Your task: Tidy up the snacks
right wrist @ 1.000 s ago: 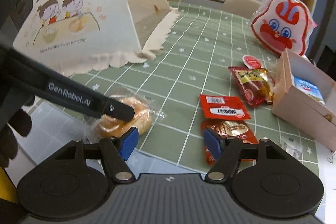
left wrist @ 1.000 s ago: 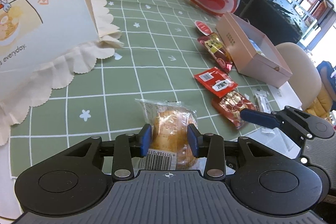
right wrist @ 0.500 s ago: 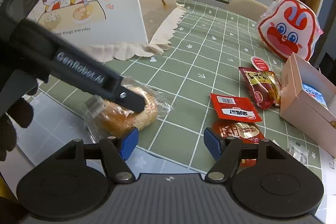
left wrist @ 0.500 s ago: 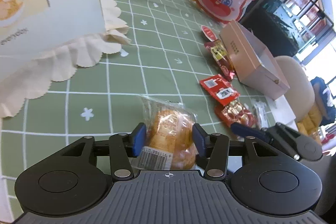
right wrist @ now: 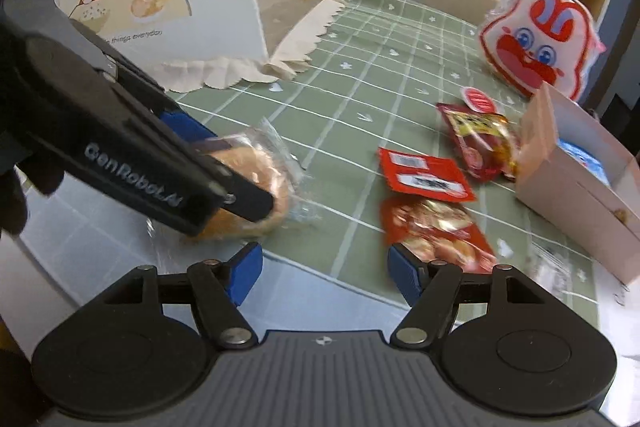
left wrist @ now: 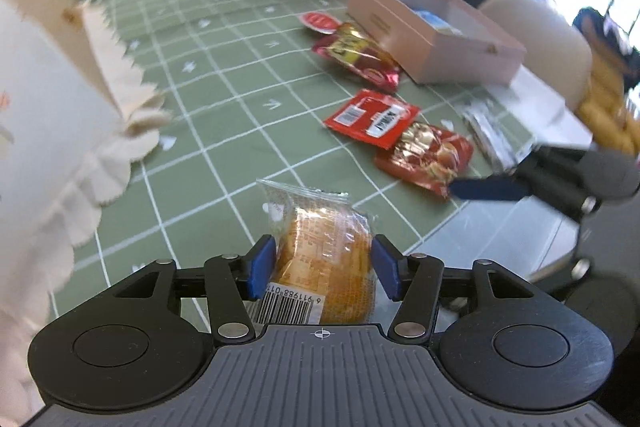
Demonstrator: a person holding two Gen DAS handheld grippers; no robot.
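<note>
Straddling the wrapped bun [left wrist: 326, 251], your left gripper [left wrist: 324, 269] is spreading its jaws; bun's length pointing to twelve o'clock, right gripper [right wrist: 325, 269] idling open.

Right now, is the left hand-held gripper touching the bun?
Cannot tell. Left wrist view: the wrapped bun sits between the pads of the left hand-held gripper, no plain gap or squeeze. Its jaws have just been opening.
</note>
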